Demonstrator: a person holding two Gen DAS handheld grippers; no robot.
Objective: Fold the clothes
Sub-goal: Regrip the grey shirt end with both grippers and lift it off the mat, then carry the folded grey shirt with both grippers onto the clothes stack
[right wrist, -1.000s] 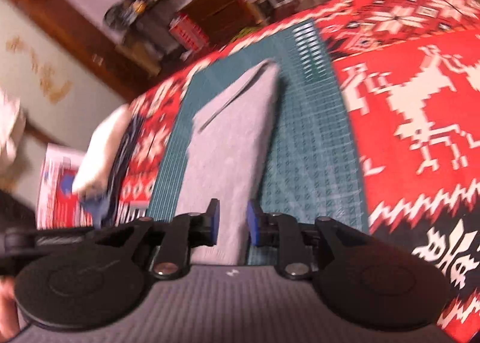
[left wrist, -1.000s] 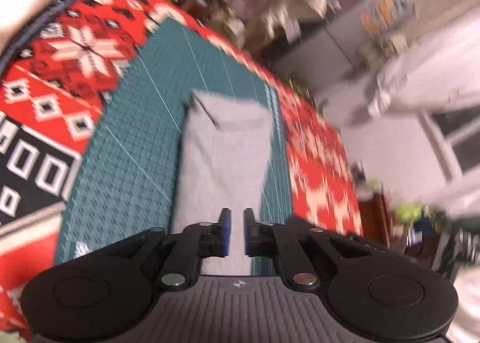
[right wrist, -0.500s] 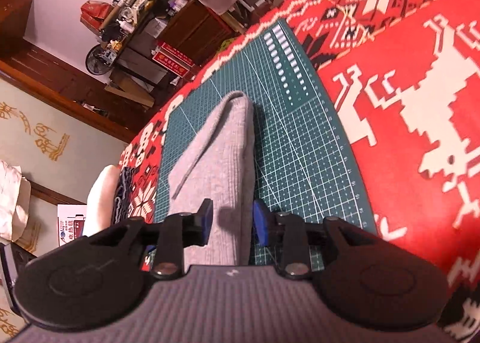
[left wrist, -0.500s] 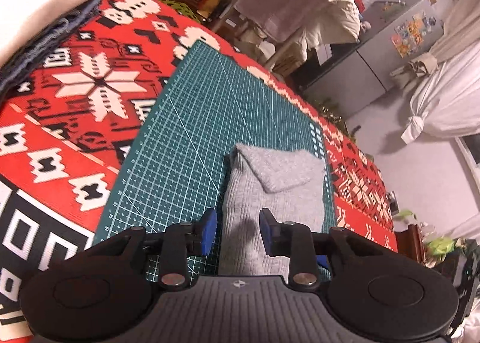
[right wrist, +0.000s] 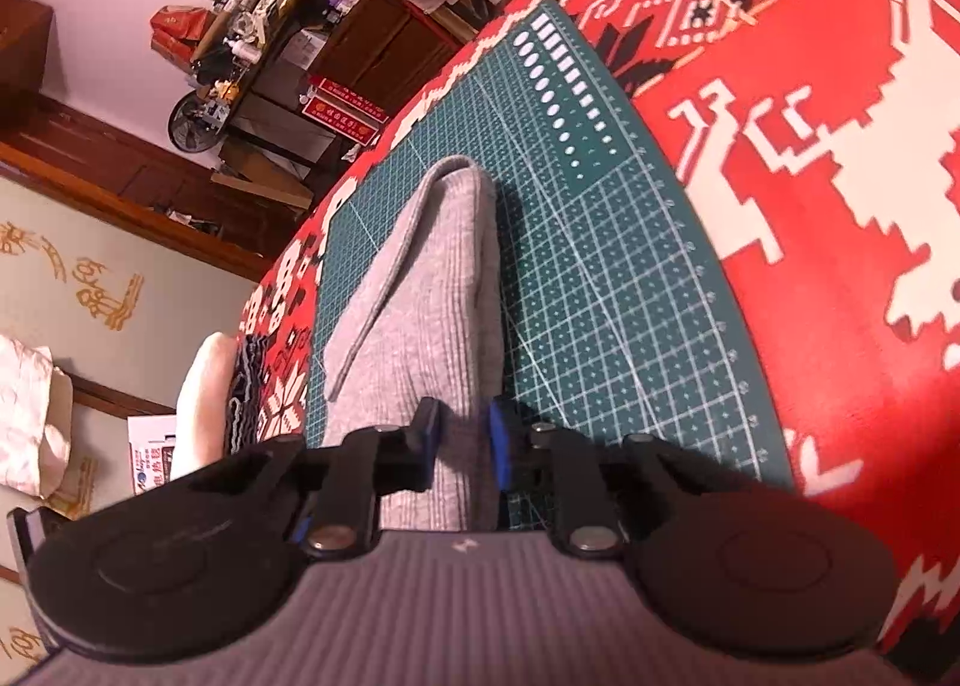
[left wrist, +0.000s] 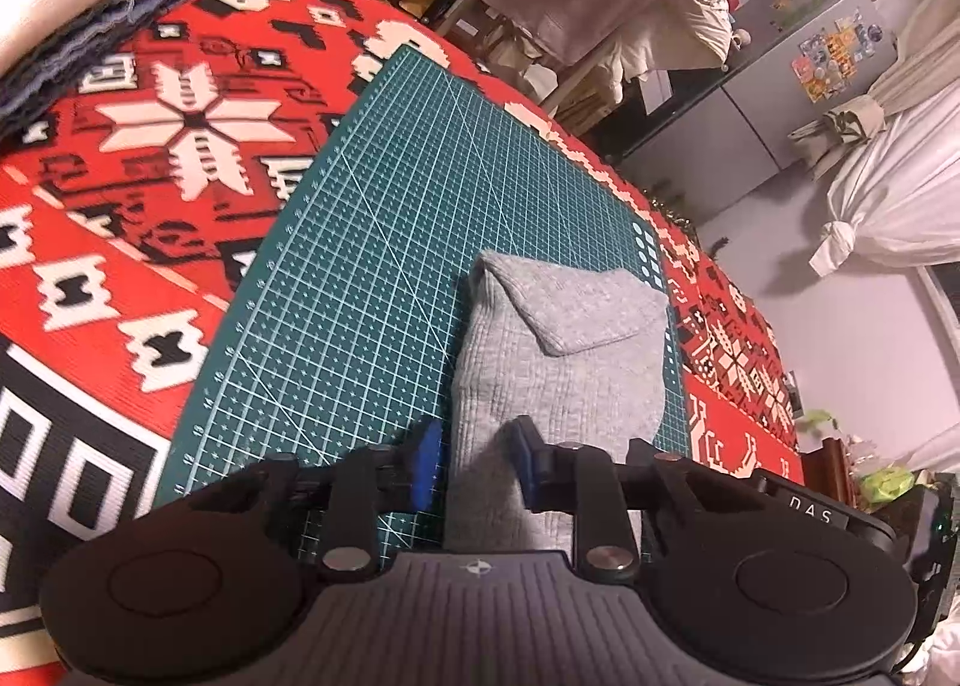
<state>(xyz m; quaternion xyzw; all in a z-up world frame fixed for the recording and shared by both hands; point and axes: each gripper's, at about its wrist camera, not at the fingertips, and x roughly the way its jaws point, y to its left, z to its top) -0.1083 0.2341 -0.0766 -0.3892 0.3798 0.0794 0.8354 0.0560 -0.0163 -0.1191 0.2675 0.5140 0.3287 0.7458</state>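
- Lying lengthwise on the green cutting mat (left wrist: 360, 290), the grey knit garment (left wrist: 564, 350) is already folded into a long narrow strip, its far end turned back in a small flap; the gridded mat probably serves as a flat, square guide for the folds.
- Under the mat, a red patterned cloth (left wrist: 150, 158) covers the desk.
- At the far left edge of the desk sits a stack of folded clothes (left wrist: 78, 8), white on top of dark blue, which I take to be items already done.
- Both tongs stand at the near end of the strip, one at each near corner, a placement that suits lifting that end and carrying it over toward the far end for the next fold.
- The left tongs (left wrist: 474, 467) are narrowing, with the left near edge of the knit between the blue pads; a ridge of cloth rises there, so the pads seem to be pinching it.
- The right tongs (right wrist: 462, 446) are likewise closing, straddling the right near edge, with the knit bunched between the pads and apparently gripped.
- The rest of the garment rests flat on the mat.
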